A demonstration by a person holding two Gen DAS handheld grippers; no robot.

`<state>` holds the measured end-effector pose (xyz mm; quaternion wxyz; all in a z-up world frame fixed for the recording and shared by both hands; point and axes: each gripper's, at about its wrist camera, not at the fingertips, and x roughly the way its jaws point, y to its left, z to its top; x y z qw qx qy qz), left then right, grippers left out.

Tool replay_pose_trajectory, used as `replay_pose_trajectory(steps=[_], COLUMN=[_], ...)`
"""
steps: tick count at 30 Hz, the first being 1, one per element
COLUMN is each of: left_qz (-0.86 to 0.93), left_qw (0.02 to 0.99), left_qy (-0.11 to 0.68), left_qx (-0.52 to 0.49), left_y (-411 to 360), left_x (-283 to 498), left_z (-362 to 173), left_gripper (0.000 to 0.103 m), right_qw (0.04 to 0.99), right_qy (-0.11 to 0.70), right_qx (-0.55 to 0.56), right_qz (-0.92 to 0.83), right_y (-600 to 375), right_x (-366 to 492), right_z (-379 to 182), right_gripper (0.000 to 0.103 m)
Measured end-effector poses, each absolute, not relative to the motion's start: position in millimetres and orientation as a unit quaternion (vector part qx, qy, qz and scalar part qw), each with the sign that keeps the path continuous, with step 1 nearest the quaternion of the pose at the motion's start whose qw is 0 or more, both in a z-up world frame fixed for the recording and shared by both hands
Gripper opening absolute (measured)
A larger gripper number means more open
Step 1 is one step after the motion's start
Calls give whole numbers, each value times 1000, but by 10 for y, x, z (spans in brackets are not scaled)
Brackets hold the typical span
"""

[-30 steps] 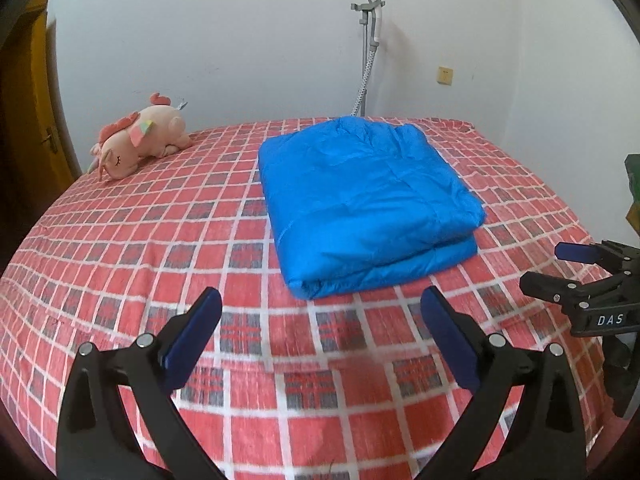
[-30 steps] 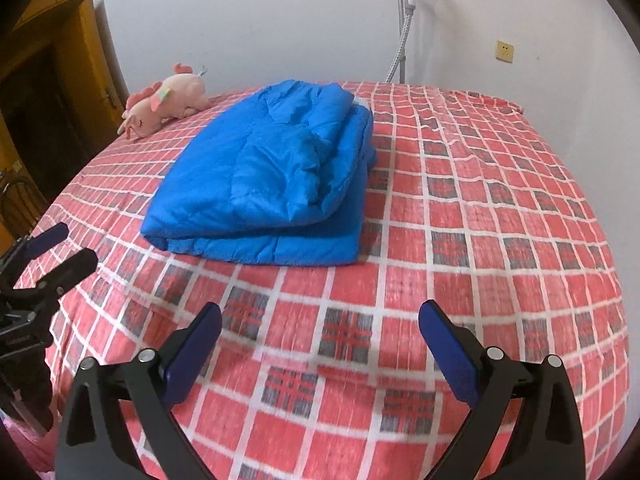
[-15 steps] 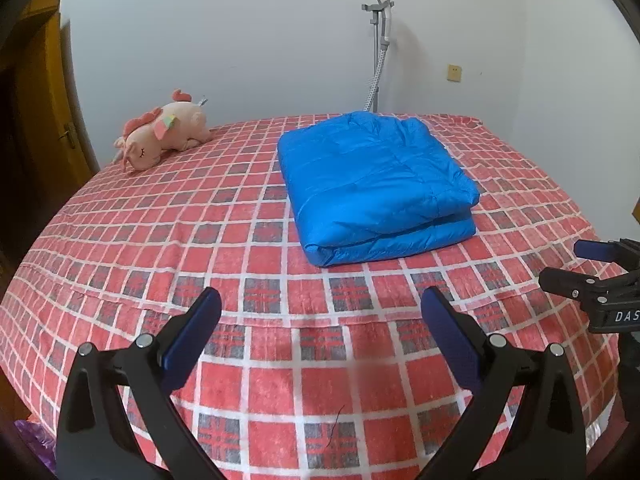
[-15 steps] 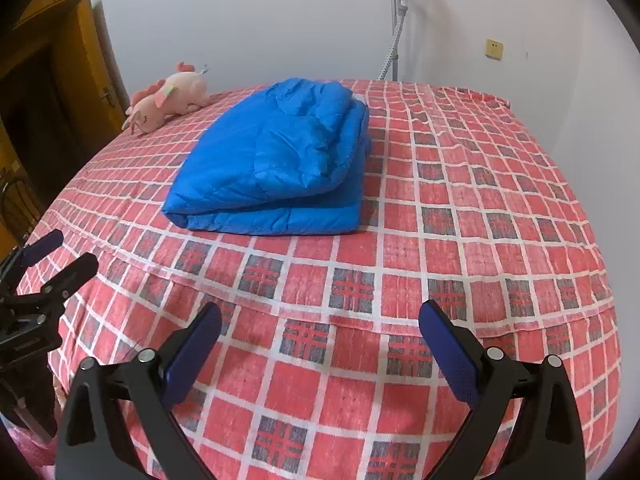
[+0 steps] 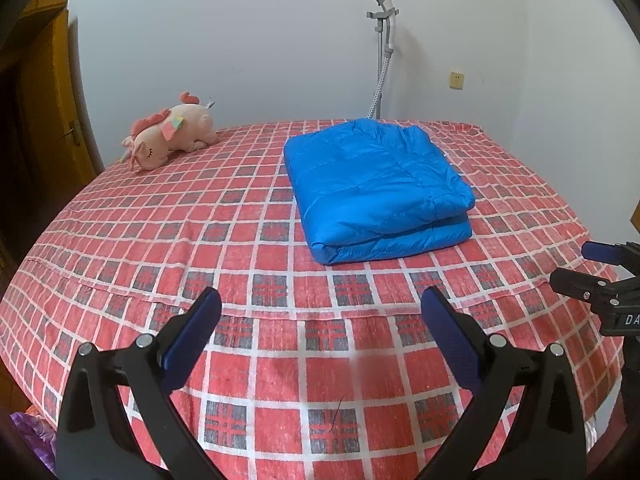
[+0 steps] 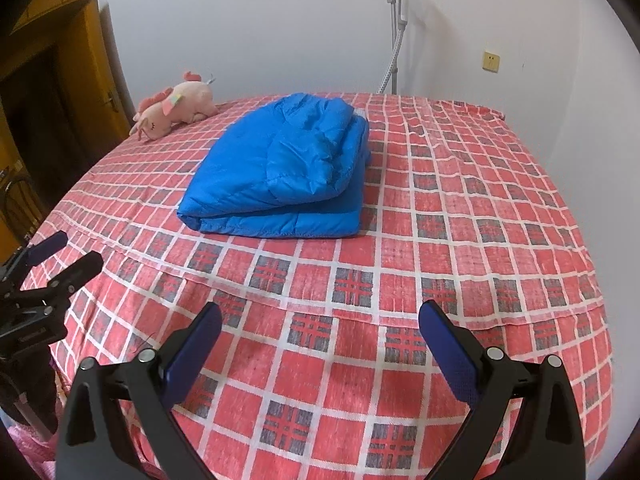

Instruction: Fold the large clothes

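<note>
A blue padded jacket (image 5: pixel 376 188) lies folded into a thick rectangle on the red checked bed (image 5: pixel 240 248); it also shows in the right wrist view (image 6: pixel 284 172). My left gripper (image 5: pixel 320 308) is open and empty, held off the bed's near edge, well short of the jacket. My right gripper (image 6: pixel 320 320) is open and empty, also back from the near edge. Each gripper shows in the other's view: the right one at the right edge (image 5: pixel 588 268), the left one at the left edge (image 6: pixel 64 252).
A pink plush toy (image 5: pixel 168 136) lies at the bed's far left (image 6: pixel 172 110). A grey garment steamer pole (image 5: pixel 384 52) stands against the back wall. A wooden door (image 5: pixel 48 120) is at the left. White walls enclose the bed at back and right.
Both grippers have pulled back from the bed and risen; the folded jacket now looks farther away. The jacket has not moved. Both grippers stay open.
</note>
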<state>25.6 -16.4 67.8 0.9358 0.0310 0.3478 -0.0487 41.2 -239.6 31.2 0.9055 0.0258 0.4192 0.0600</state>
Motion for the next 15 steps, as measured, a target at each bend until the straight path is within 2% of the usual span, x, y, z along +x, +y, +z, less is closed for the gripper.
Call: replay_pose_trajectory(steps=[15], left_qz=[-44], left_qw=[938], left_qy=[344], left_qx=[30], left_y=[-143], left_x=[223], left_z=[711], left_gripper=[99], right_qw=[907], right_qy=[416], right_qx=[22], right_qz=[63], right_y=[-2380], right_x=[379], right_z=[334], right_gripper=[99])
